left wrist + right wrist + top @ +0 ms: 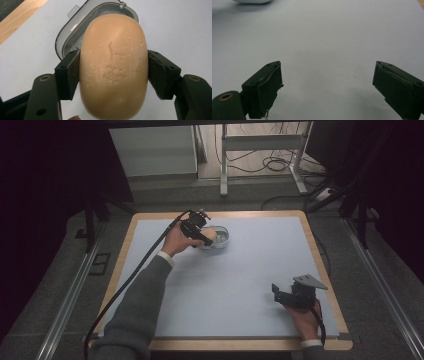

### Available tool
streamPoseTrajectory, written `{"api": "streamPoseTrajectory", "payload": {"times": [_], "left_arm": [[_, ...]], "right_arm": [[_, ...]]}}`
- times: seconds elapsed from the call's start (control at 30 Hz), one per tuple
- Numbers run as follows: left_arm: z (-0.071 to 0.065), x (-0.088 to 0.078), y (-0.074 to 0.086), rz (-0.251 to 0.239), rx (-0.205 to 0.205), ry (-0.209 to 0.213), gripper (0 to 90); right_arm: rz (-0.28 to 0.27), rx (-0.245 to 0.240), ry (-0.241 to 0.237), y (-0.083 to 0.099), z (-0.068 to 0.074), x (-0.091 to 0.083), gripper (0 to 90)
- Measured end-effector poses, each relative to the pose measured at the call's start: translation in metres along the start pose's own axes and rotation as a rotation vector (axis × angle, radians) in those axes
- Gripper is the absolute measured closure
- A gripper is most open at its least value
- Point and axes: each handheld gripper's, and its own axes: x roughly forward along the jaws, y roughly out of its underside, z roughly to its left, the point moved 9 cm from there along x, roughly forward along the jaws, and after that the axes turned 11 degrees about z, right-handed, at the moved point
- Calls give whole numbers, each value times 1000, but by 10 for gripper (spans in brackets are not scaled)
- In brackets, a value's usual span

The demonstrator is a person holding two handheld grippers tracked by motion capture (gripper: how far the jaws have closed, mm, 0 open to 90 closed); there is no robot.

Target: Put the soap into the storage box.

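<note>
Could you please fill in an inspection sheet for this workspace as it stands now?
Surface: pale blue mat on a wooden-edged table; no spills seen.
Job's things: tan oval soap bar with a stamped mark, held over an open grey soap dish; a hinge shows on the dish's far rim.
Clutter: nothing seen.
Grippers: left tool shut on the soap bar's sides, at the far left of the mat; right tool open, with nothing between its jaws, near the front right edge.
Cables: a black cable trails from the left tool over the table's left edge; loose cables on the floor beyond.
Surroundings: a metal frame leg, dark curtains, floor rails.
</note>
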Motion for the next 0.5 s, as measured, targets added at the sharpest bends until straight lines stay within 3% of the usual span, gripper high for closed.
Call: {"api": "streamPoseTrajectory", "payload": {"times": [0.13,0.5], "left_arm": [[1,7,-8,0,-4,16,325],[4,17,-29,21,18,11,325]], "right_arm": [[-1,6,0,0,0,0,88],[1,3,-2,0,0,0,88]]}}
